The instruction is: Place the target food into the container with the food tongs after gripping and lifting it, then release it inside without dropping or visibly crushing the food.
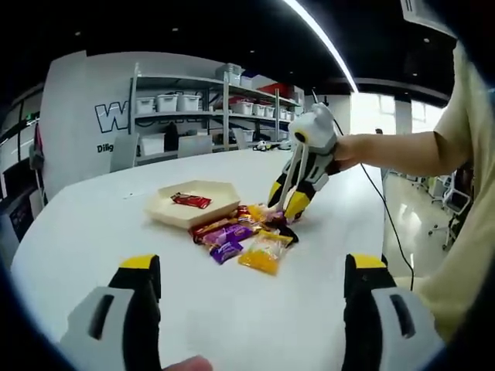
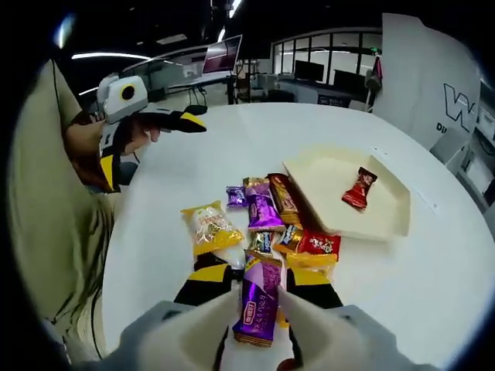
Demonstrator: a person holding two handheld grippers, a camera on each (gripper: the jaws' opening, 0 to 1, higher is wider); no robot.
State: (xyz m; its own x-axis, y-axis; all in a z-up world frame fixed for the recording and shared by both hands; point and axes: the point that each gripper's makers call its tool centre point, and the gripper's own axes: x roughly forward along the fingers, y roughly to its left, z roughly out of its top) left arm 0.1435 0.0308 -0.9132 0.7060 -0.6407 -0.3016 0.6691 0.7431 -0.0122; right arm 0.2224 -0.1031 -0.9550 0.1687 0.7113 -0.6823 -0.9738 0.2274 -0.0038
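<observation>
The right gripper (image 2: 259, 282) has its fingers (image 2: 207, 280) closed on a purple wrapped snack bar (image 2: 257, 300), which sits between the yellow-tipped ends. In the right gripper view the bar's long axis runs along the fingers, one end pointing back toward the camera and the other toward the heap of snacks ahead. Whether the bar touches the white surface (image 2: 433, 270) I cannot tell.

The heap lies near the middle of the surface: a yellow packet (image 2: 209, 226), a second purple bar (image 2: 262, 205), a small purple sweet (image 2: 236, 196), an orange-brown bar (image 2: 284, 197) and a red packet (image 2: 319, 244), bunched and partly overlapping. Just beside them, toward the far edge, rests a shallow cream tray (image 2: 387, 220) with one red wrapped snack (image 2: 359, 188) lying in it, its long axis slanted across the tray floor.

In the left gripper view the left gripper (image 1: 252, 282) hangs above the near part of the surface (image 1: 93, 224), its fingers (image 1: 140, 272) spread wide with nothing between them. The same view shows the right gripper (image 1: 288, 199) down at the heap's right side.
</observation>
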